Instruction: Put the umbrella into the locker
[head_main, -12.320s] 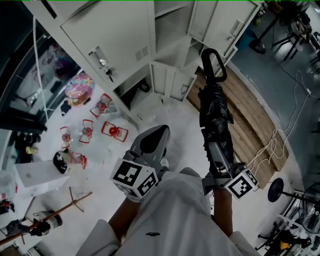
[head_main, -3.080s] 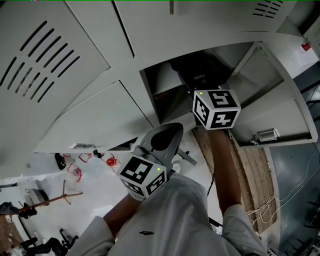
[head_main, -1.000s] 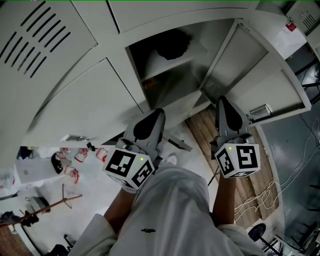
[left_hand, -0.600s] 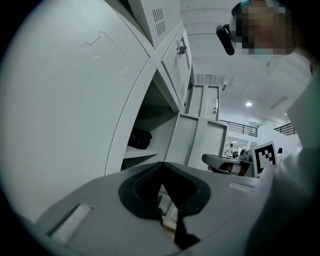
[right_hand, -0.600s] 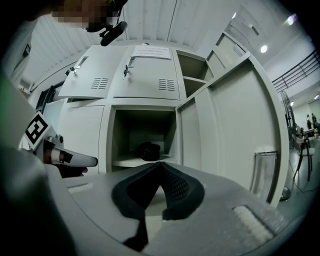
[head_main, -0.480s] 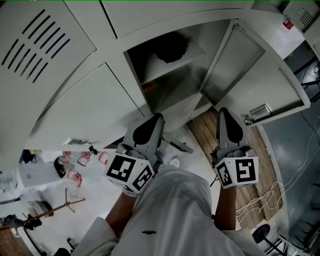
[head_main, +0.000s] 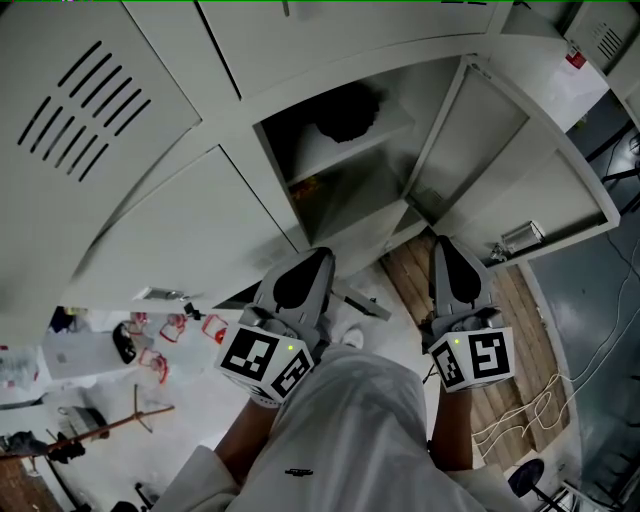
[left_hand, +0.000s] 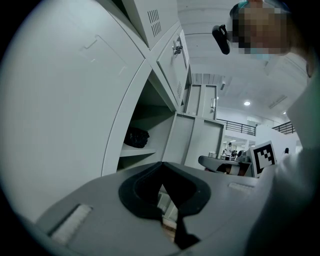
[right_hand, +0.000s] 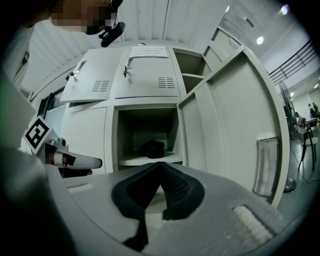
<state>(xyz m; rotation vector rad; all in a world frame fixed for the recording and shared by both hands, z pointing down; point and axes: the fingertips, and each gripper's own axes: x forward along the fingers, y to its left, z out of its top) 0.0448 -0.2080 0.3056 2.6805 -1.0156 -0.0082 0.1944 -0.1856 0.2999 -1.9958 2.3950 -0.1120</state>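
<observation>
Two claws, both pressed together, nothing in either. Left claw (head_main: 316, 258) and right claw (head_main: 441, 244) sit side by side, both aimed at 12 o'clock. One open compartment (head_main: 425, 98) straight ahead, with one door (head_main: 520, 170) swung out at 2 o'clock from the right claw. One shelf (head_main: 372, 136) inside. One umbrella (head_main: 345, 108), black and bundled up, sits on that shelf toward the back, well apart from both claws. The space under the shelf is too dark to tell the contents. In the right gripper view, two vented doors (right_hand: 146, 75) stand shut at 12 o'clock above the open compartment.
</observation>
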